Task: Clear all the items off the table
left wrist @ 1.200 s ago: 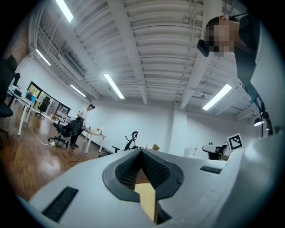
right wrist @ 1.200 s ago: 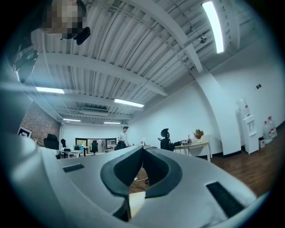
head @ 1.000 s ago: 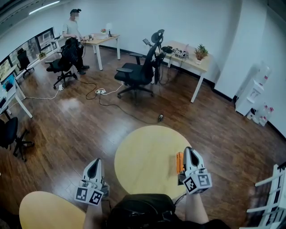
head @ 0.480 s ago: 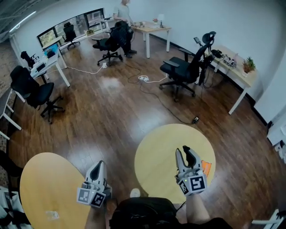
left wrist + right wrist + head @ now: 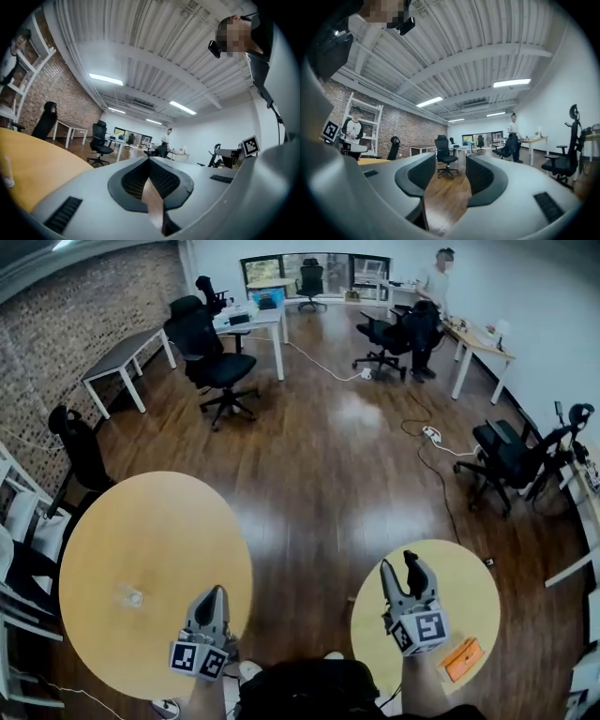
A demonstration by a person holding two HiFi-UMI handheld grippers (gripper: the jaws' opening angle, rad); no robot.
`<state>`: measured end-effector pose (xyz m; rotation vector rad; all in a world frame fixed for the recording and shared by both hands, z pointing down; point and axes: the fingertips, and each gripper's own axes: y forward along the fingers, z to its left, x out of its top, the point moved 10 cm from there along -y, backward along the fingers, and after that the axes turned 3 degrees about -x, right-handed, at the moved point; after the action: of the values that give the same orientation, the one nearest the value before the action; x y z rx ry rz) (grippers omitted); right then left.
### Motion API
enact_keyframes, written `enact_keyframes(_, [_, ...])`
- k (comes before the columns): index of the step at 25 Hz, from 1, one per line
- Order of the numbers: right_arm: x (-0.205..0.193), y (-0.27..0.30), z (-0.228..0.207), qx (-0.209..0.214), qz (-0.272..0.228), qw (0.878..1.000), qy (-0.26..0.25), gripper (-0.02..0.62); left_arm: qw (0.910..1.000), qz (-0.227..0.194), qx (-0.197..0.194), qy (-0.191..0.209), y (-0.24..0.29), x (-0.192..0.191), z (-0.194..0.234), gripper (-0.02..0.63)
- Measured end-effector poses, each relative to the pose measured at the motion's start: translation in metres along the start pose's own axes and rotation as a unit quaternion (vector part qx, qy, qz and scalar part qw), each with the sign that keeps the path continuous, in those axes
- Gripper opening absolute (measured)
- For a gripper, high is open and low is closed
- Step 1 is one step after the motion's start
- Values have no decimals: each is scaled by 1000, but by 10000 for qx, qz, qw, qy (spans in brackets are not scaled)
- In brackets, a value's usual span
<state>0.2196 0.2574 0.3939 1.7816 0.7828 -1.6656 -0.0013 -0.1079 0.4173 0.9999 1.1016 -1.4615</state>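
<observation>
Head view: wood floor all round. Big round table sits left of the small round table, well apart, with floor between them. Black office chairs and desks stand far beyond the small table, toward the brick wall. A person stands by a desk at the far end.

Your right gripper hangs over the small table's left part, pointing away from you. Right gripper view: jaws apart, they have just been opening. Nothing between them, only floor shows in the gap.

Your left gripper is left of the small table, over the big table's near right rim. Left gripper view: pads meet at the tips, closed on nothing.

Orange item lies flat on the small table at its near right edge, apart from your right gripper. Can't tell what it is.

Small clear thing sits on the big table, far left of the small table. It's near your left gripper but not touching it, and too small to identify.
</observation>
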Motion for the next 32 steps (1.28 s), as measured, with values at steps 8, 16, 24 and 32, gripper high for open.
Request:
enact_keyframes(8, [13,58,106,1016,4,9948,-6,207,9941,-536,914,252,-82,42,77,-8])
enact_keyframes(16, [5,107,247,2339,31,9722,-80,207,9757,-868,1970,403,-194,69,139,-8])
enact_keyframes(24, [-20,142,386,3484,212,9370,-162,207,9440,-1018,3062,690,-301,89,176,-8])
enact_keyframes(32, [-42,168,475,4398,602,8956,-273,209,9089,-971,3996,692,-364,95,163,-8])
